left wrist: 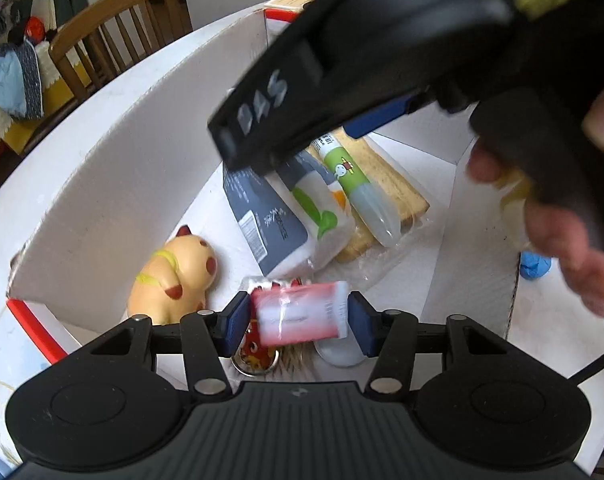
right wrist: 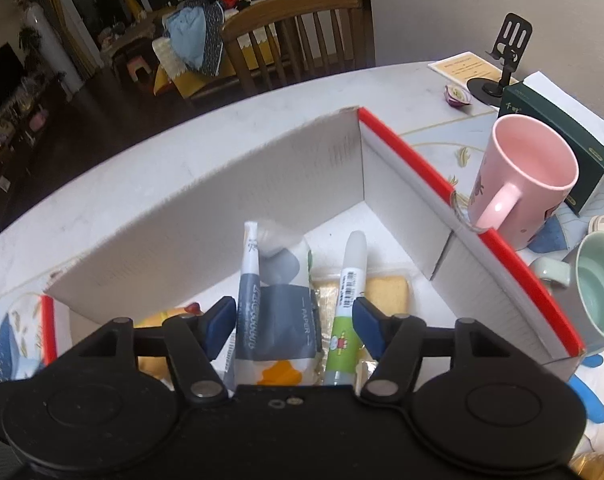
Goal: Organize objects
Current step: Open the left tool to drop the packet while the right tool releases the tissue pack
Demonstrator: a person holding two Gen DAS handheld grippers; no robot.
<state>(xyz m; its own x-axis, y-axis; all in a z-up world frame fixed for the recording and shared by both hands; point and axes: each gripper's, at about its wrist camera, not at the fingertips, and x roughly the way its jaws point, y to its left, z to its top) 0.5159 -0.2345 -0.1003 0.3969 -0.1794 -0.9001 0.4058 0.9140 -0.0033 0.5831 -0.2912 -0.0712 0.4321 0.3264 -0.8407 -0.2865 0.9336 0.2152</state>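
My left gripper [left wrist: 297,322] is shut on a small red and white packet [left wrist: 302,314], held low over the floor of the white box [left wrist: 113,184] with red edges. In the box lie a yellow cat toy [left wrist: 173,276], a grey tissue pack [left wrist: 277,216], a green glue tube [left wrist: 358,184] and a wrapped biscuit pack [left wrist: 398,196]. My right gripper [right wrist: 291,326] is open and empty above the tissue pack [right wrist: 273,312] and glue tube [right wrist: 348,308]; its black body crosses the top of the left wrist view [left wrist: 342,80].
A pink mug [right wrist: 522,180], a pale green mug [right wrist: 598,292] and a dark green carton [right wrist: 558,128] stand right of the box wall [right wrist: 462,208]. A phone stand [right wrist: 502,60] is at the far right. A wooden chair [right wrist: 293,36] stands behind the table. A keychain [left wrist: 257,356] lies under my left gripper.
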